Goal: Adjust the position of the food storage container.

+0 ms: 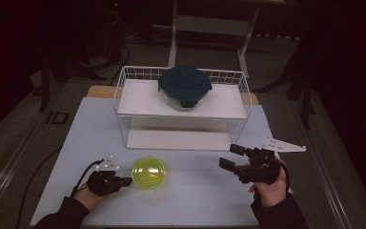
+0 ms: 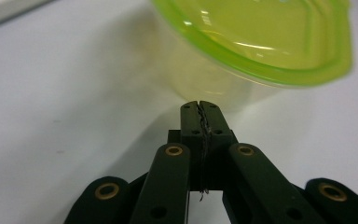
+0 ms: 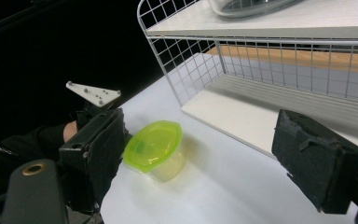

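A lidded yellow-green translucent plastic tub [image 1: 148, 172] looks empty; the left gripper [image 2: 199, 106], jaws pressed together, nearly touches it; the right gripper [image 1: 231, 156] gapes.

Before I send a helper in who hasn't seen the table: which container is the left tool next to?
On the white table, in front of the wire shelf rack, by the left tool: the small container. Its yellow-green lid sets it apart from the dark-lidded one on the rack.
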`<control>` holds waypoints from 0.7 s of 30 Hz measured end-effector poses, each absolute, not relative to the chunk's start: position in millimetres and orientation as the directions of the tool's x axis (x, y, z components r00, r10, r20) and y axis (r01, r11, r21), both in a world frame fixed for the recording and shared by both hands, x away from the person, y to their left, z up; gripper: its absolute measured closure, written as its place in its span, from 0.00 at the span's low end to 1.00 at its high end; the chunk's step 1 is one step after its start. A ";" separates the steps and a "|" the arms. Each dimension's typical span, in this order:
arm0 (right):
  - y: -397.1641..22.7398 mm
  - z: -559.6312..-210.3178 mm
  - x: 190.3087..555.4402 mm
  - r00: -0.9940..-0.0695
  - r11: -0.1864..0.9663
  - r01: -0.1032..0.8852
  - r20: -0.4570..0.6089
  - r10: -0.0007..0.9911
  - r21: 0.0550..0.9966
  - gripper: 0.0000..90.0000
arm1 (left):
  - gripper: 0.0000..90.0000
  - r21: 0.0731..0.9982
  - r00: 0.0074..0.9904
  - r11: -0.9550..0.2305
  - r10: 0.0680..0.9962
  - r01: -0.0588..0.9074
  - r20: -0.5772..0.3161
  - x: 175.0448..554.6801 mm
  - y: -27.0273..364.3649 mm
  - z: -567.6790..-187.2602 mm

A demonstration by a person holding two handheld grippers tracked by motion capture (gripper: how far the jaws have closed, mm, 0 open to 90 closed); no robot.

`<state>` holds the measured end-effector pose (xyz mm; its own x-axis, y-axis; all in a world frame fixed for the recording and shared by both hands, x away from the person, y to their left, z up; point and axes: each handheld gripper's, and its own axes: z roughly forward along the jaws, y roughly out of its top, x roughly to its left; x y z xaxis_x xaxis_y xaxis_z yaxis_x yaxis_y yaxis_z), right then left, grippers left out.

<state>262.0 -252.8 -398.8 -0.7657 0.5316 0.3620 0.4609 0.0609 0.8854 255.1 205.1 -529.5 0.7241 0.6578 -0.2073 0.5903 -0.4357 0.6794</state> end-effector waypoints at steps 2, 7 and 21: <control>-252.5 -398.9 262.3 -0.766 0.057 0.462 0.366 0.529 0.885 0.19 | 0.99 0.688 0.722 -0.437 0.667 0.579 -0.185 258.2 206.5 -529.6; -251.1 -398.7 261.9 -0.768 0.065 0.461 0.361 0.529 0.885 0.19 | 0.99 0.700 0.707 -0.421 0.686 0.577 -0.171 272.1 213.1 -527.1; -252.3 -398.9 262.0 -0.766 0.058 0.465 0.368 0.527 0.883 0.19 | 0.99 0.696 0.761 -0.454 0.614 0.557 -0.208 268.4 189.1 -527.9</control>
<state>262.0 -252.3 -398.9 -0.7659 0.5270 0.3684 0.4651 0.0584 0.8833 268.4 189.1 -527.9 0.7610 0.6144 -0.2083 0.5567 -0.4536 0.6959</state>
